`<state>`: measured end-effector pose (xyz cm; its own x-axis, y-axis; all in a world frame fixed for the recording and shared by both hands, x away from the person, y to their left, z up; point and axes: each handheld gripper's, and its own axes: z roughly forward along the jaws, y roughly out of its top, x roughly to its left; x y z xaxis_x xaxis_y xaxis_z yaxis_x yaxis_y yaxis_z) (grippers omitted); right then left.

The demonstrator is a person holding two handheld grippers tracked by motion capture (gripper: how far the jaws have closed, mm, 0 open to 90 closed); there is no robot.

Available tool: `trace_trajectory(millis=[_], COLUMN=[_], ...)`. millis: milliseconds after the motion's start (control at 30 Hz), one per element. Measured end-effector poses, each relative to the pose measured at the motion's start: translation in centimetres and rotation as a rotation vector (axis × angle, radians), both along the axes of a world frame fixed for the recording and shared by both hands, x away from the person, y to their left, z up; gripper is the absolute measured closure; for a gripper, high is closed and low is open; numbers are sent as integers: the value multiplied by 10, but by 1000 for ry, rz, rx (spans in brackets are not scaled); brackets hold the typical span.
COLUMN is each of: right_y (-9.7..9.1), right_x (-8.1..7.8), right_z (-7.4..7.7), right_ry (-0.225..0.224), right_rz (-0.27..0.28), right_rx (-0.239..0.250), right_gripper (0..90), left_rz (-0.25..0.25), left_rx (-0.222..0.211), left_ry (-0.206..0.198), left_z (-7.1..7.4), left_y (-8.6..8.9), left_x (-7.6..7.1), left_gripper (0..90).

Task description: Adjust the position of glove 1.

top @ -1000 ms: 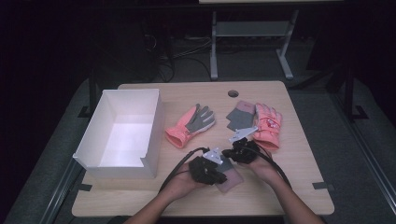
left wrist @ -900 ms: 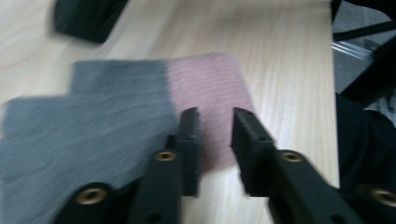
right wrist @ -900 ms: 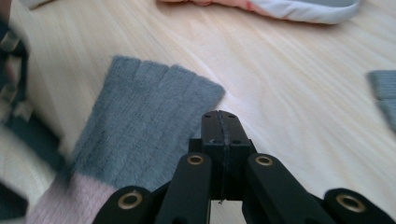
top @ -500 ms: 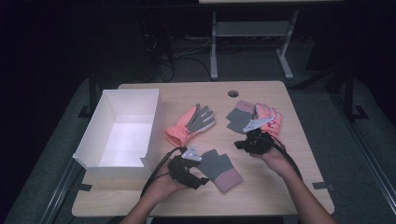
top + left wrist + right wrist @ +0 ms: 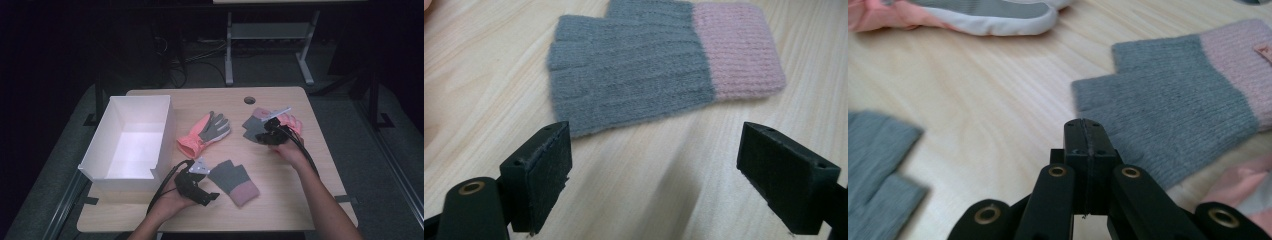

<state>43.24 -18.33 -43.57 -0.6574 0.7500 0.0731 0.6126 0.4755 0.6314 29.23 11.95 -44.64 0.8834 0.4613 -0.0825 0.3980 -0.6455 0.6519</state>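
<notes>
Seeing the left gripper [image 5: 212, 196] at lower centre of the high view, jaws have just been opening and now stand wide apart with nothing between them; the grey-and-pink fingerless glove [image 5: 233, 182] lies flat on the table [image 5: 300, 200] just right of it. In the left gripper view we see that same glove [image 5: 664, 65] just beyond the open pads, not touching them. Right gripper [image 5: 260, 137] sits right of centre in the high view, jaws clamped shut on nothing, tips over the second fingerless glove [image 5: 252, 125], which lies against a pink padded glove [image 5: 292, 121]. Another pink padded glove [image 5: 202, 132] lies mid-table, the white box [image 5: 131, 137] at left.
</notes>
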Motion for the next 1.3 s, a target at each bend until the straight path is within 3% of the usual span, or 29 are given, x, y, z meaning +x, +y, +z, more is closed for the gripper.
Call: trace_trajectory(millis=[233,433,633,867,1067,1300], right_y=[5,12,14,18,26,48], right_x=[15,21,22,16,4,-11], right_z=[-6,-11,-15,-15,-16,-16], right_ry=[-1,23,47,66,72,79], right_rz=[-35,-66,-81,-36,10,104], right_rx=[-43,-125,-142,-139,-109,-88], right_gripper=[900,900,900,900,900,900], left_rz=[8,4,10,11,12,14], left_rx=[-1,2,4,4,0,-4], left_ry=[1,-1,0,-1,-4,-3], left_z=[-1,-1,-1,-1,-1,-2], left_y=[1,1,2,2,2,2], left_x=[2,2,2,3,3,3], left_gripper=[140,141,141,141,141,141])
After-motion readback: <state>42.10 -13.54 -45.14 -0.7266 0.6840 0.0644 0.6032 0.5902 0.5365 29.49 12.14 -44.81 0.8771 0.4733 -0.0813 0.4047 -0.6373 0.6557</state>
